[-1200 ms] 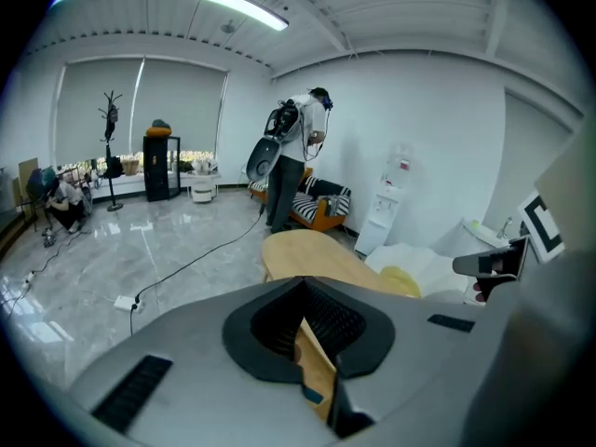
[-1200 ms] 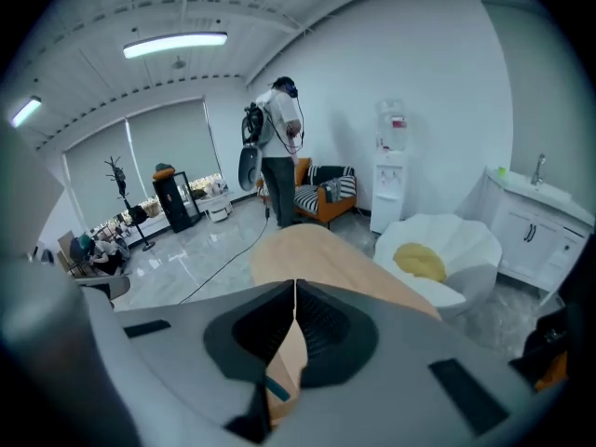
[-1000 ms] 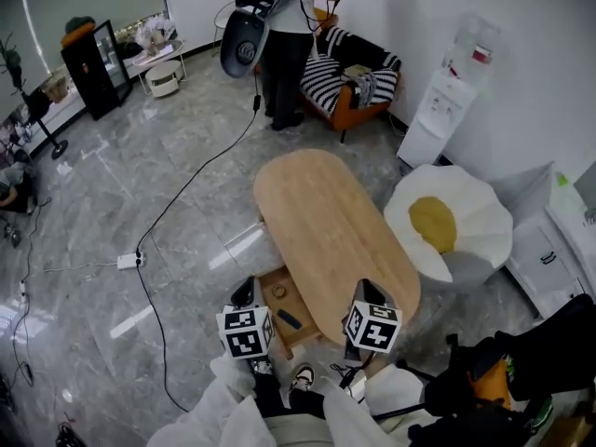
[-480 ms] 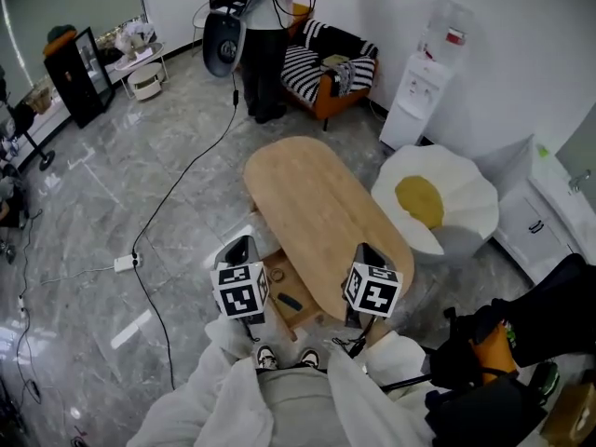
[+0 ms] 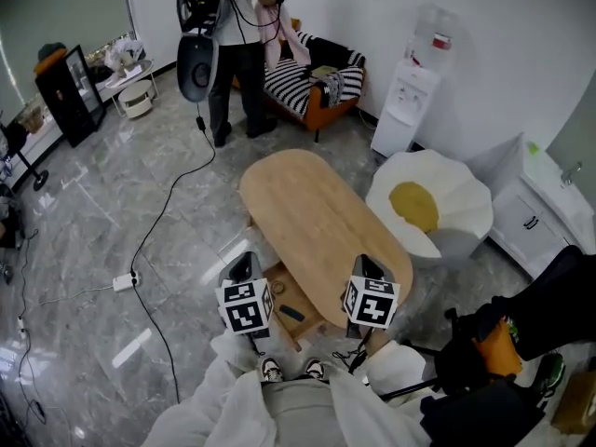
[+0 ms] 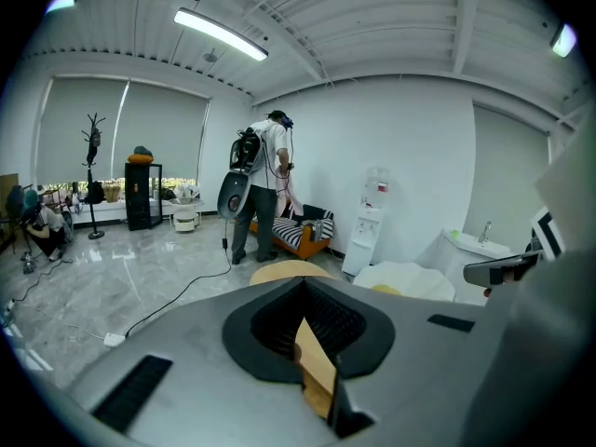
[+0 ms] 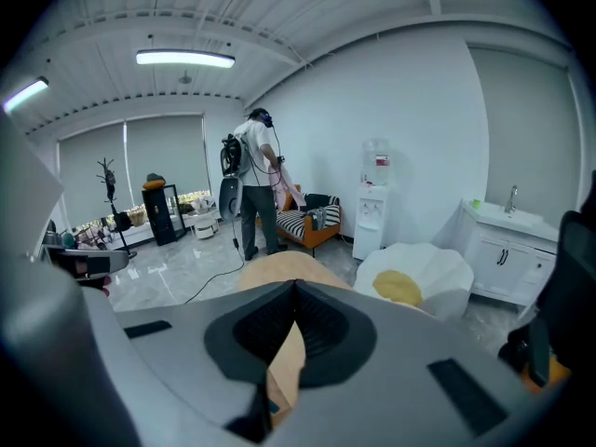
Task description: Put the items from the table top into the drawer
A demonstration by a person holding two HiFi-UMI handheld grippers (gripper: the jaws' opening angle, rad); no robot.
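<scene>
The oval wooden table [image 5: 317, 208] shows a bare top. Under its near left end the wooden drawer [image 5: 267, 276] stands pulled out, with a small black item [image 5: 291, 313] and a round ring-like piece [image 5: 277, 290] lying in it. My left gripper [image 5: 243, 266] hovers over the drawer's left side, its jaws meeting at the tip [image 6: 303, 287] with nothing between them. My right gripper [image 5: 366, 268] hangs over the table's near end, likewise shut and empty [image 7: 296, 291]. Through both gripper views only the table top shows between the jaws.
A person with a backpack rig [image 5: 233, 54] stands at the far end by a striped armchair [image 5: 312, 87]. A black cable [image 5: 168, 212] and power strip [image 5: 122, 281] lie on the floor at left. A water dispenser [image 5: 410, 101], egg-shaped cushion seat [image 5: 428, 208] and white cabinet [image 5: 535, 217] are at right.
Both grippers have risen a little over the drawer end of the table, still shut. The person at the back has stepped to the left.
</scene>
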